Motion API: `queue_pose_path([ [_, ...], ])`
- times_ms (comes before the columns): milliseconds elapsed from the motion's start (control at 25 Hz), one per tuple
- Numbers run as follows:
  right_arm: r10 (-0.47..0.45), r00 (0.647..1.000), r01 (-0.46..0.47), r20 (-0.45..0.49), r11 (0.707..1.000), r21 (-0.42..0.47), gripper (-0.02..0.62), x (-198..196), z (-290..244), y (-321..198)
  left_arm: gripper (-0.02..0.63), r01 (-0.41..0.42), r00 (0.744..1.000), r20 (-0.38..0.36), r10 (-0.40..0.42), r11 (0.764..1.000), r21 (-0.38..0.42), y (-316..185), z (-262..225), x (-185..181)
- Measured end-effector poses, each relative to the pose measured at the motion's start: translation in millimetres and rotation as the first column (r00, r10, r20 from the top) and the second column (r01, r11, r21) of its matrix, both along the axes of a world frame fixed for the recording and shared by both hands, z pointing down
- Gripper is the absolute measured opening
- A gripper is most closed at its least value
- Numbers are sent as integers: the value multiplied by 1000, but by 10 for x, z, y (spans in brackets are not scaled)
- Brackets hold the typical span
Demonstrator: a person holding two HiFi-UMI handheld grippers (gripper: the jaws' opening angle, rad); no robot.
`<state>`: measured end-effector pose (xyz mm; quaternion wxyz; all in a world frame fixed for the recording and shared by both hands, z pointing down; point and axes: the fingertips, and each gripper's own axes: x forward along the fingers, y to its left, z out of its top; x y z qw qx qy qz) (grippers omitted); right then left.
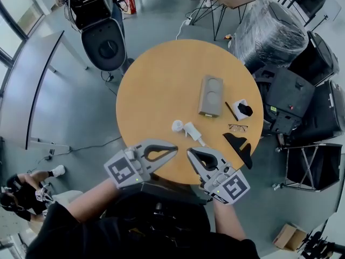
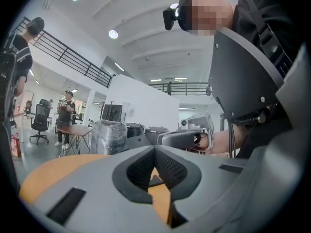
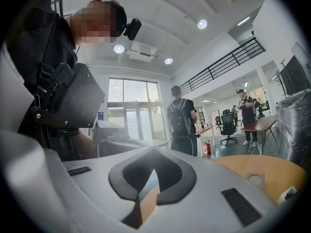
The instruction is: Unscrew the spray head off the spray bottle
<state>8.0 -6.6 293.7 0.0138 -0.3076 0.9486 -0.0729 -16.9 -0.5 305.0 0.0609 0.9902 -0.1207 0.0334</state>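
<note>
Though clear overhead, spray bottle point(image 1: 190, 129) elsewhere doubtful.

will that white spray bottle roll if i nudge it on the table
Probably yes: the spray bottle lies on its side on the smooth table, so it may roll. It looks small and plastic, likely light and easy to skid.

Centre of worktop point(image 1: 151, 74): I see a box point(image 1: 211, 95); the spray bottle point(image 1: 191, 129) lies nearer me.
Right of box: pen point(image 1: 230, 110), glasses point(image 1: 237, 127) before it.
Near edge: my left tool point(image 1: 176, 149) beside my right tool point(image 1: 189, 152).
</note>
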Motion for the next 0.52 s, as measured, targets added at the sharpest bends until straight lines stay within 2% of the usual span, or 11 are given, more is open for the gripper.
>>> queue_pose_path([
  [520,4,1000,-4,-17,1000,10,14,29,-14,-63,6,-2,1000,-7,2,1000,12,-85,-35,14],
])
